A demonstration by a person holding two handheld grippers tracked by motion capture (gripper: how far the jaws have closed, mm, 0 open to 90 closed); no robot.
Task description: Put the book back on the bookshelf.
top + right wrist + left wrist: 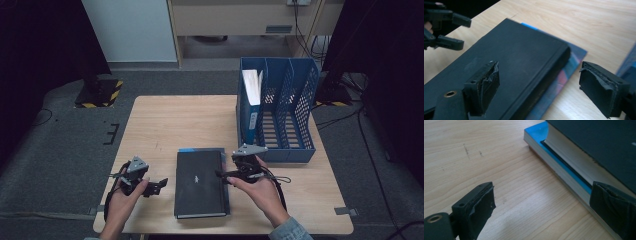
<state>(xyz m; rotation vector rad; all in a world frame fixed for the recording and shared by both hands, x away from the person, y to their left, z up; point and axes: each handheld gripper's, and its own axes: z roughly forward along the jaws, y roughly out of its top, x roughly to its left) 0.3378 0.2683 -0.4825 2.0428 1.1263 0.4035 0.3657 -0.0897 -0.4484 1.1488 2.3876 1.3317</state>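
A black hardcover book (200, 182) lies on a thinner blue book (200, 150) at the table's front middle. My left gripper (159, 185) hovers just left of the stack, open, with bare wood between its jaws (544, 207); the blue book's (564, 167) page edge and the black book (599, 142) run past the right-hand jaw. My right gripper (223, 175) is at the stack's right edge, open (540, 87). One of its jaws hangs over the black cover (519, 55), the other beside the spine above the blue book (564, 75). Neither pad presses on anything.
A blue mesh file rack (290, 110) stands at the back right of the wooden table (175, 120), close behind my right hand, with a white-and-blue folder (251, 97) in its leftmost slot. The left gripper (446, 27) appears far off in the right gripper view.
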